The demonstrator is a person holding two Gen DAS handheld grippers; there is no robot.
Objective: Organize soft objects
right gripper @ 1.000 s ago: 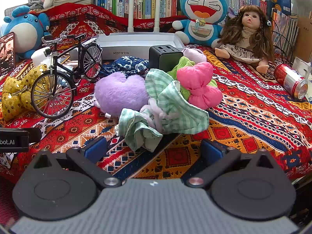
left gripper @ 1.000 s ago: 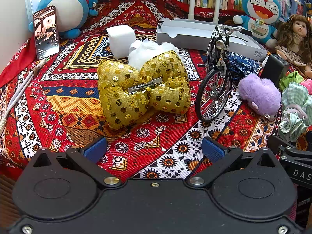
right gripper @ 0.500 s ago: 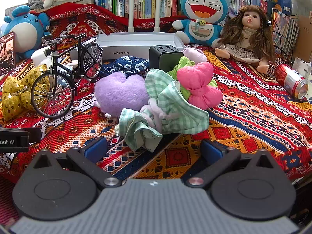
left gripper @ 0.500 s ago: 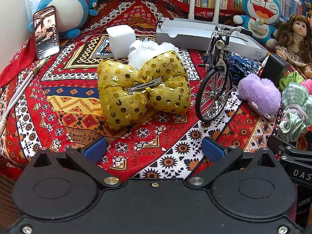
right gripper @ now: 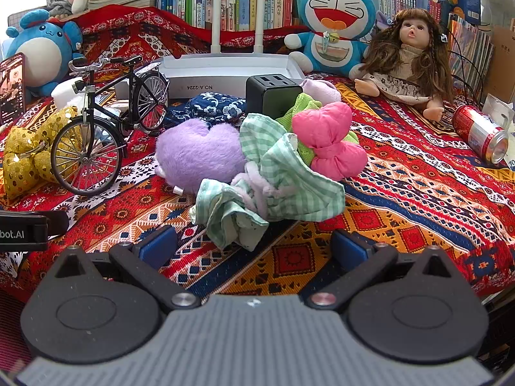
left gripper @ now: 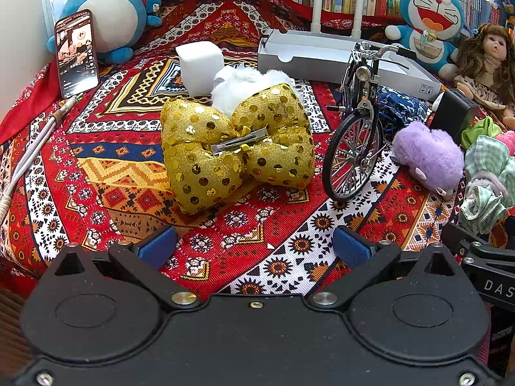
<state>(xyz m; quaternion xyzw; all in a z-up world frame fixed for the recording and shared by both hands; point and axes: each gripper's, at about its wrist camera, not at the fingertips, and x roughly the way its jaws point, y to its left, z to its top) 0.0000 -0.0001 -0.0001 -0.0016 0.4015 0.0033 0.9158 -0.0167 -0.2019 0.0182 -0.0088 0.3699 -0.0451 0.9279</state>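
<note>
A gold sequin bow (left gripper: pixel 236 148) with a metal clip lies on the patterned cloth, a white fluffy piece (left gripper: pixel 244 83) behind it. My left gripper (left gripper: pixel 254 249) stands open just short of it, holding nothing. In the right wrist view a heap of soft things sits ahead: a purple plush heart (right gripper: pixel 199 154), a green checked cloth (right gripper: pixel 273 186), a pink bow (right gripper: pixel 328 138), a bright green piece (right gripper: pixel 302 106) and a blue patterned cloth (right gripper: pixel 219 106). My right gripper (right gripper: pixel 254 247) is open in front of the checked cloth, apart from it.
A model bicycle (left gripper: pixel 357 125) stands between bow and heap. Behind are a white tray box (left gripper: pixel 325 54), a black charger block (right gripper: pixel 273 95), a white cube (left gripper: pixel 199 64), a phone (left gripper: pixel 76 52), two blue plush toys, a doll (right gripper: pixel 408 61) and a red can (right gripper: pixel 479 133).
</note>
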